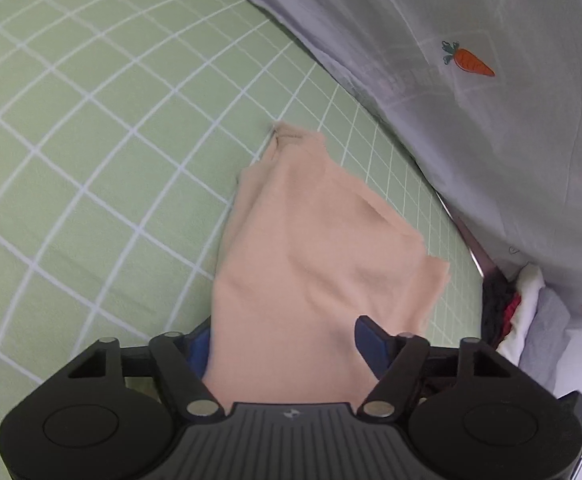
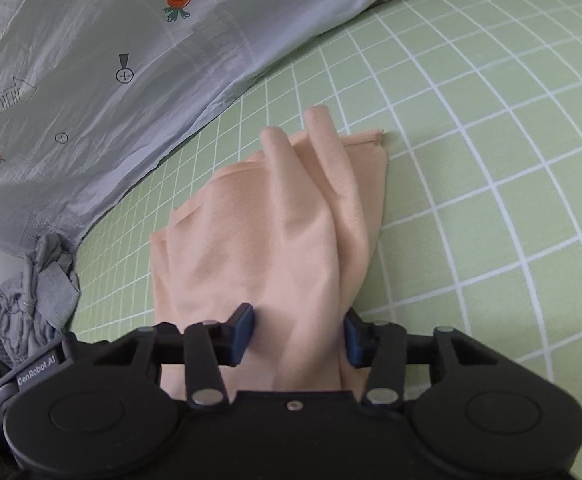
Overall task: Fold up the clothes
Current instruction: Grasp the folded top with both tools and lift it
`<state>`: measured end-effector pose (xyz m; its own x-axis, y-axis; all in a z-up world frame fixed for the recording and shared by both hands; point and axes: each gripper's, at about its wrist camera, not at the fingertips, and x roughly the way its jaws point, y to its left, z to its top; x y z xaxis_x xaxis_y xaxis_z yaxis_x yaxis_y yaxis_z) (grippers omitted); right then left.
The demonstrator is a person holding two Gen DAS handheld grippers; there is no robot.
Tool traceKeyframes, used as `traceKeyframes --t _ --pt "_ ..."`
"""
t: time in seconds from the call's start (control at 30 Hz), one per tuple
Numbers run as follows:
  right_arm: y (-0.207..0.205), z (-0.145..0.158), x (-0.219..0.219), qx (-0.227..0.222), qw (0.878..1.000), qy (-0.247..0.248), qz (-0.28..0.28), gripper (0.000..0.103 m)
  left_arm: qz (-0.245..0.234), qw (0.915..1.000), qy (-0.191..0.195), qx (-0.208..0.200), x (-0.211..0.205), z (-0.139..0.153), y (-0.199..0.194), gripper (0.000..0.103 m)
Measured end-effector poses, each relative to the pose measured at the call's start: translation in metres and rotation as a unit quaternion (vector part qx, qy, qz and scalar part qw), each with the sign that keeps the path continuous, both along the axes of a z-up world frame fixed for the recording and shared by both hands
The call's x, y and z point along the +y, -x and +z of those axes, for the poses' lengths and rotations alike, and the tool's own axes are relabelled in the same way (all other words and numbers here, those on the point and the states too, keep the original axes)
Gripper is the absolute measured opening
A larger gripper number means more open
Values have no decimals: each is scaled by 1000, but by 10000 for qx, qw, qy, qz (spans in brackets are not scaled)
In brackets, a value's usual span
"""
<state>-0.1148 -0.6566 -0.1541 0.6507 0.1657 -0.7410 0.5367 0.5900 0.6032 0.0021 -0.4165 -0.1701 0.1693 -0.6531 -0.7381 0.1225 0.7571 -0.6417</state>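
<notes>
A: Lying on the green checked sheet, the peach garment runs from both grippers toward the grey quilt, stopping short of the quilt's edge.

B: State of the left gripper?

A: Cloth fills the gap between its blue pads; the near pad is half hidden, so a firm clamp cannot be confirmed.

B: Right gripper?

A: Both pads press a bunched fold of the garment: gripping.

B: Other items?

A: A crumpled grey cloth lies below the quilt, beside the sheet.
</notes>
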Motion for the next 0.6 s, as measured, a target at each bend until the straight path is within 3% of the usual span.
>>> traceKeyframes --t 0.1,0.17,0.37,0.6 --pt "8 7 4 -44 10000 35 0 30 -63 9998 172 7 9 7 10 32" --pt "17 16 10 -62 9999 133 21 28 -67 9993 367 58 17 13 16 28" --pt "60 48 36 -357 9989 231 -182 27 -271 9976 580 -252 40 43 52 27" --pt "119 88 70 -516 9957 474 -609 27 -857 9922 715 -560 52 73 96 27"
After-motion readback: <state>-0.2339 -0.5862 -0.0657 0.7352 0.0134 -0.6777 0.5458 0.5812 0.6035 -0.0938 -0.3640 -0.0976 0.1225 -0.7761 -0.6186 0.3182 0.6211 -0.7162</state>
